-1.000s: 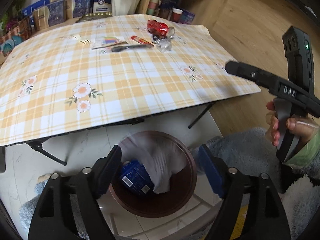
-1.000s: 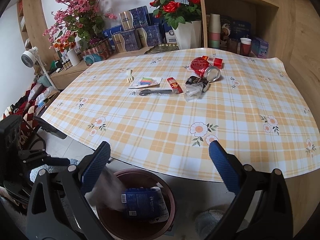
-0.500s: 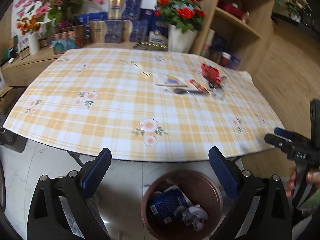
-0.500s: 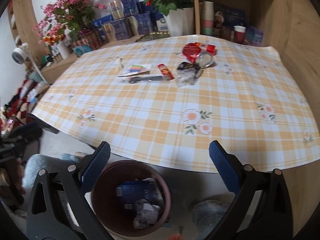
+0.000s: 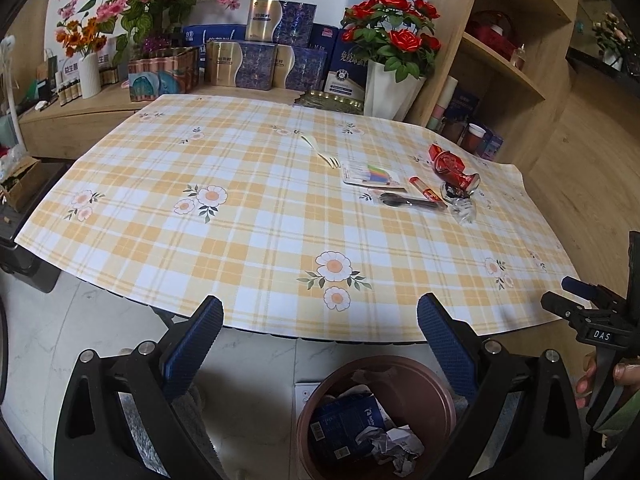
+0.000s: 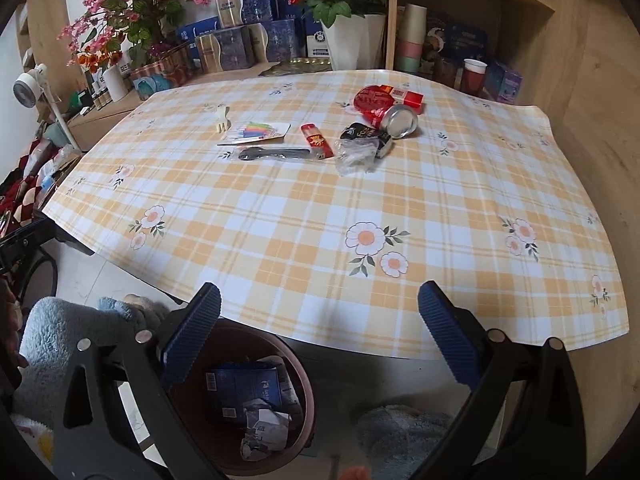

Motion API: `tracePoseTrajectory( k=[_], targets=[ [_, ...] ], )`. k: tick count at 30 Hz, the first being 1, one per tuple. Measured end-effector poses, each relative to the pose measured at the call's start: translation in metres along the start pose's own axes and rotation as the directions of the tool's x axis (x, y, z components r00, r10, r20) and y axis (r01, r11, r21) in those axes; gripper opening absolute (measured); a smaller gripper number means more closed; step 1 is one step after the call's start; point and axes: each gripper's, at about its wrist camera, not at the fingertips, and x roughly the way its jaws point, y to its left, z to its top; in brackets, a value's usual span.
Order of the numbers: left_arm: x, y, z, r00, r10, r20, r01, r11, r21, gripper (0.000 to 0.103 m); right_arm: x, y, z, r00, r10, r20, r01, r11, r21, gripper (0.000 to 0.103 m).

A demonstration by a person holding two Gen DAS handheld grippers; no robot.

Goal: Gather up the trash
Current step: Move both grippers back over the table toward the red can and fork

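Observation:
A brown bin (image 5: 436, 392) (image 6: 296, 364) stands on the floor under the table's near edge, holding a blue carton (image 5: 340, 428) (image 6: 244, 392) and crumpled paper (image 5: 392, 448) (image 6: 264, 428). On the checked tablecloth (image 5: 260, 216) (image 6: 400, 196) far off lie a crushed red can (image 5: 452, 166) (image 6: 380, 108), a clear wrapper (image 5: 464, 210) (image 6: 356, 156), a small red tube (image 5: 426, 189) (image 6: 318, 140) and a black spoon (image 5: 408, 201) (image 6: 272, 154). My left gripper (image 5: 320, 328) is open and empty above the bin. My right gripper (image 6: 320, 324) is open and empty too; it also shows at the right edge of the left wrist view (image 5: 576, 300).
A marker pack (image 6: 256, 132) and a pale fork (image 6: 222, 118) lie on the cloth. Boxes, flower vases (image 5: 392, 92) and wooden shelves (image 5: 512, 64) line the far side. Folding table legs and a fluffy grey-blue garment (image 6: 68, 336) are near the bin.
The left gripper opened wider, rose and swung from looking down into the bin to facing the table. The crumpled paper now lies in the bin. The right gripper barely moved.

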Motion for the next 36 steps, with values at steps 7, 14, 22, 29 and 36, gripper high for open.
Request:
tracePoseTrajectory(
  k=[7,14,22,29,36],
  targets=[
    [0.010,0.007,0.009,1.000,0.006,-0.011,-0.006,1.000,-0.006,0.095,0.008,0.003,0.003,0.995,0.097,0.003,-0.097,0.995,-0.017,0.097],
    [0.025,0.010,0.036,1.000,0.030,-0.003,-0.030,0.999,0.039,0.095,0.023,-0.017,0.028,0.994,0.099,0.036,-0.101,0.993,0.061,0.097],
    [0.050,0.004,0.075,0.999,0.027,0.034,-0.030,0.996,0.084,0.095,0.036,-0.037,0.067,0.998,-0.058,0.024,0.058,0.998,-0.009,0.097],
    [0.075,0.001,0.100,0.999,0.019,0.033,-0.022,0.994,0.111,0.095,0.060,-0.060,0.087,0.992,-0.126,0.017,0.126,0.991,-0.033,0.097],
    [0.104,0.006,0.116,1.000,0.014,0.016,-0.016,0.994,0.108,0.095,0.087,-0.071,0.111,0.992,-0.128,-0.006,0.127,0.988,-0.084,0.097]
  ],
)
